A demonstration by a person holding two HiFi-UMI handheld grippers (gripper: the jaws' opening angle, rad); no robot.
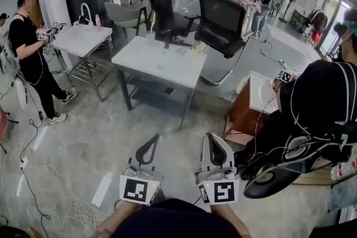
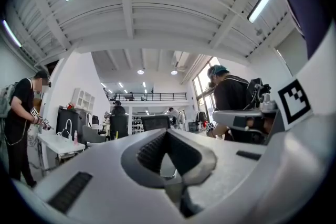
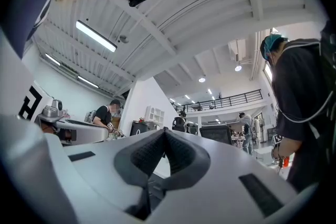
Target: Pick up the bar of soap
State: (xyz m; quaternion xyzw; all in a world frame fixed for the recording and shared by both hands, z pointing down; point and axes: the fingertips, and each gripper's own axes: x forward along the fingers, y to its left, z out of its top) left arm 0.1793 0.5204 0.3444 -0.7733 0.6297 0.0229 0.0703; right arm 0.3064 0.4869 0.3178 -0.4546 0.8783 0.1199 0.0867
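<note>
Two grippers are held side by side low in the head view, both aimed forward and a little above level. On the left gripper (image 1: 156, 137) the fingers (image 2: 149, 150) meet at their tips, leaving only a teardrop gap behind the tips, and they hold nothing. The right gripper (image 1: 208, 136) is likewise closed tip to tip, its ribbed pads (image 3: 147, 153) gripping nothing. Each carries a marker cube (image 1: 135, 189) at its rear, nearest the person.

Ahead of both sets of fingertips, well apart from them across the floor, stands a white table (image 1: 150, 61). A few small items (image 1: 189, 51) lie near its far edge. They are too small to tell, so the bar of soap may be among them, but it cannot be picked out in any view. Beyond that table stand two black office chairs (image 1: 223, 22).

Far off to the left of the left fingertips, a person in black (image 1: 28, 53) stands at a smaller white table (image 1: 83, 39). Near the right fingertips, on their right, another person in black (image 1: 321, 103), hung with cables, is beside a wooden cabinet (image 1: 241, 119).
</note>
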